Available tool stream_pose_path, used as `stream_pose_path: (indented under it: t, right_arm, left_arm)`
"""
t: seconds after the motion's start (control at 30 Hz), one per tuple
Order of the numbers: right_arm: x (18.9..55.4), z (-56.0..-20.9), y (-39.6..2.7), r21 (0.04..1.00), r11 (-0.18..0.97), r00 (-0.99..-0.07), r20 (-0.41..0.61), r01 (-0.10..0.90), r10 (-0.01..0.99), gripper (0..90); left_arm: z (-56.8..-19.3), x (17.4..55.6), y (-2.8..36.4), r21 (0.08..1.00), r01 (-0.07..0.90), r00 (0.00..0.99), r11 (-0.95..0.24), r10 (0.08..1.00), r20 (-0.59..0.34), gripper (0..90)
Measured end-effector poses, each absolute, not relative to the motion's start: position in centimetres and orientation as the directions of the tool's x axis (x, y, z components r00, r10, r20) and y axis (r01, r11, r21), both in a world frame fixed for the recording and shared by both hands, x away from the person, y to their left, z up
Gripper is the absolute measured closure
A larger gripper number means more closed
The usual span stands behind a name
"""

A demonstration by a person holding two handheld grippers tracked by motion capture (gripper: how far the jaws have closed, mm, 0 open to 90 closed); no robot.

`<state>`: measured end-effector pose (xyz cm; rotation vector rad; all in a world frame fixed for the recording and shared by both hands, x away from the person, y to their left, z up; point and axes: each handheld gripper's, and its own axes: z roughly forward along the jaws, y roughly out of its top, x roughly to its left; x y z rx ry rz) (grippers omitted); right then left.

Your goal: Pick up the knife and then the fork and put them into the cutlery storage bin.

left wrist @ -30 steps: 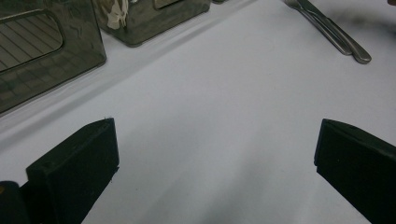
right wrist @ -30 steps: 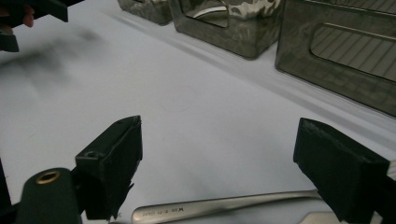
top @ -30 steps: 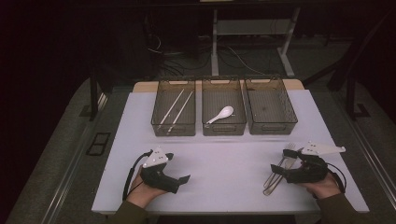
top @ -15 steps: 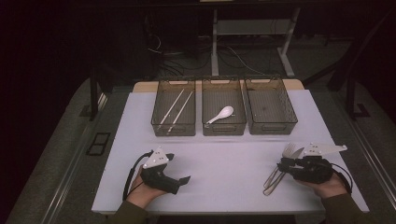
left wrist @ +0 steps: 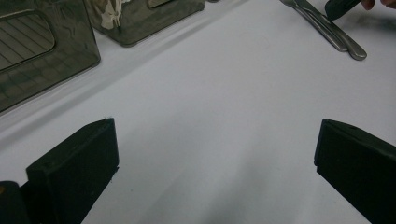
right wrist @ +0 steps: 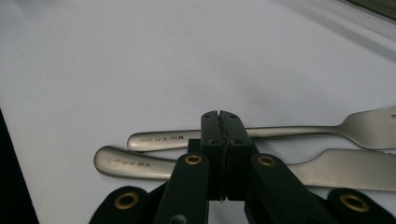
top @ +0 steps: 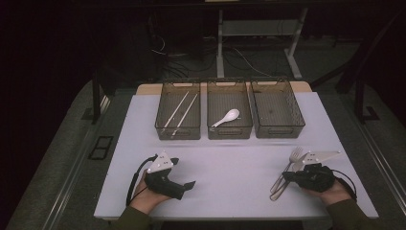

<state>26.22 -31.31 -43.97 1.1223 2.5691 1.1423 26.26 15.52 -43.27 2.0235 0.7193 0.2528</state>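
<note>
A steel fork (top: 293,159) and a steel knife (top: 276,191) lie side by side on the white table at the front right. My right gripper (top: 286,176) hovers over their handles. Its jaws have just been closing, and in the right gripper view they (right wrist: 219,122) meet pad to pad with nothing seen between them, the fork (right wrist: 299,132) and knife (right wrist: 122,163) lying behind. My left gripper (top: 189,184) rests at the front left, open, its jaws (left wrist: 215,140) wide apart over bare table. Fork (left wrist: 312,21) and knife (left wrist: 348,44) also show far off.
Three dark mesh bins stand in a row at the back: the left bin (top: 163,130) holds chopsticks (top: 178,111), the middle bin (top: 230,134) a white spoon (top: 226,118), and the right bin (top: 278,130) holds nothing. The white table (top: 230,163) stretches between the grippers.
The right gripper's jaws went from wide open to shut over the cutlery handles, and the hand shifted slightly. The left gripper stayed still.
</note>
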Motion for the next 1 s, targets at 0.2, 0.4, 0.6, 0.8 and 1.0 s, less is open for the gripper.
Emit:
stream_pose_path:
  t: [0.2, 0.4, 0.6, 0.8, 1.0]
  right_arm:
    - [26.4, -44.3, -31.2, 0.673, 0.454, -0.723, 0.177, 0.584, 0.667, 89.7]
    - [26.6, -44.8, -30.9, 0.662, 0.466, -0.724, 0.172, 0.588, 0.668, 89.8]
    - [26.8, -44.9, -30.6, 0.668, 0.463, -0.725, 0.169, 0.582, 0.667, 89.8]
    - [27.7, -45.0, -29.7, 0.68, 0.478, -0.739, 0.139, 0.556, 0.66, 89.8]
    - [29.0, -44.9, -28.6, 0.681, 0.482, -0.735, 0.124, 0.552, 0.667, 89.8]
  left_arm:
    - [-43.3, 26.3, 15.5, 0.836, 0.382, 0.811, -0.393, 0.576, -0.1, 0.0]
    - [-43.4, 26.4, 15.6, 0.837, 0.395, 0.805, -0.378, 0.582, -0.117, 0.0]
    - [-43.3, 26.4, 15.6, 0.838, 0.391, 0.806, -0.38, 0.581, -0.113, 0.0]
    - [-43.3, 26.4, 15.6, 0.837, 0.39, 0.805, -0.383, 0.583, -0.109, 0.0]
    - [-43.3, 26.4, 15.6, 0.837, 0.391, 0.805, -0.382, 0.583, -0.109, 0.0]
